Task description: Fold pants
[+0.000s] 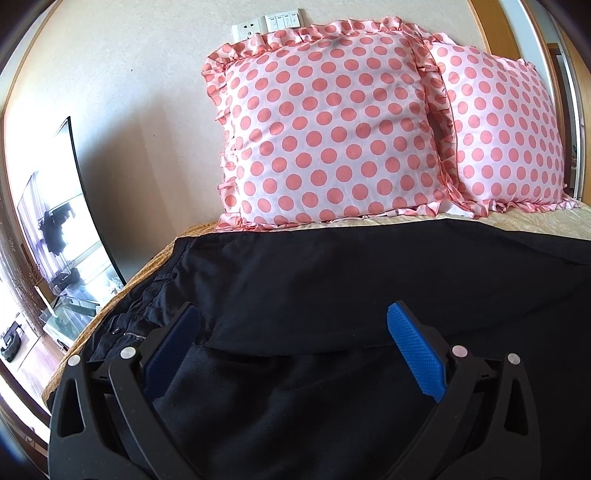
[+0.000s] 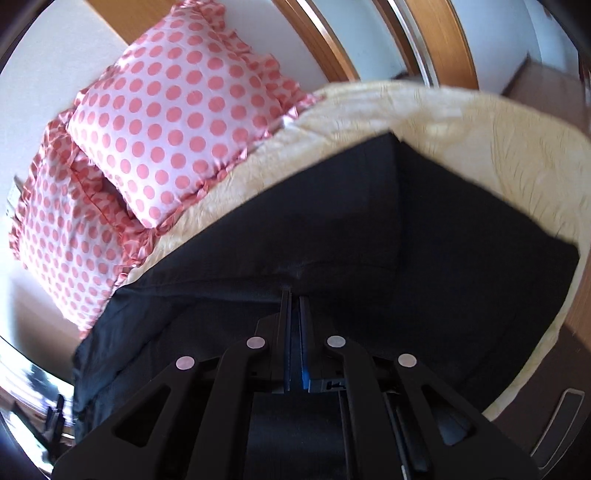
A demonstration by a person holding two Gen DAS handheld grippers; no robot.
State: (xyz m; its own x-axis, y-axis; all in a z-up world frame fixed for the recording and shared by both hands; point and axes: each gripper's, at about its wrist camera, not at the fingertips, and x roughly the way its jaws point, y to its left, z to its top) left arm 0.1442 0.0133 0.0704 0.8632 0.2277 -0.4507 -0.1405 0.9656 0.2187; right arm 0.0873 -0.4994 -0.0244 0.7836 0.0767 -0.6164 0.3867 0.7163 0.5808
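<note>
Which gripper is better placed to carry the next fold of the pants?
Right. The right gripper is shut on the black pants, pinching a fabric edge. The left gripper is open above the cloth near the waistband, gripping nothing.

Left tongs spread wide over black pants.

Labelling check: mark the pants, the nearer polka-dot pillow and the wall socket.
pants (image 1: 332,280), left wrist view, on the flat black cloth past the open jaws.
nearer polka-dot pillow (image 1: 332,129), left wrist view, middle of its dotted face.
wall socket (image 1: 245,29), left wrist view, on its white plate.
</note>
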